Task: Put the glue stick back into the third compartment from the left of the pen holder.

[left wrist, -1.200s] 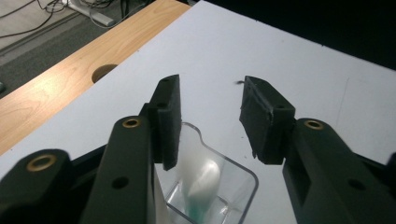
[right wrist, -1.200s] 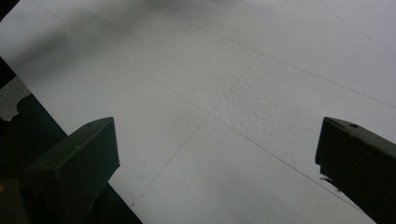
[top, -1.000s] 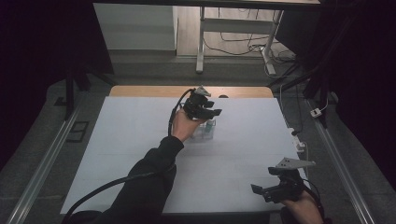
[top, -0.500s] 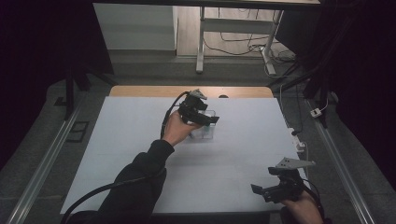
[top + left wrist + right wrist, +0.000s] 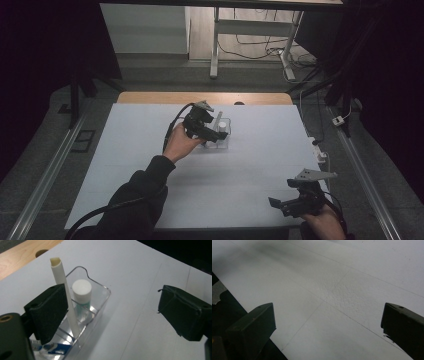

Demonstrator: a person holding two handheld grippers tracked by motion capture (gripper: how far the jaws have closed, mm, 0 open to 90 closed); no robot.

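On the white worktop [image 5: 150,150], toward its far middle, the left gripper [image 5: 212,131] hangs over a small clear tray [image 5: 223,135]. Its fingers [image 5: 48,312] have just been opening and now stand wide apart, pressing on nothing. In the left gripper view a white tube [image 5: 65,293] stands tilted in the tray [image 5: 100,302], its lower end on the tray floor and its open upper end leaning up past the rim; it lies just beside the left finger, and whether the two touch I cannot tell. Right behind the tube stands a small bottle [image 5: 82,291] with a white cap, upright in the same tray. A blue-and-white label shows at the tray's near end.

Well apart, at the worktop's near right corner, the right gripper [image 5: 287,204] rests in the person's hand. Its fingers [image 5: 253,327] are spread wide over bare worktop [image 5: 332,290], with nothing between them.
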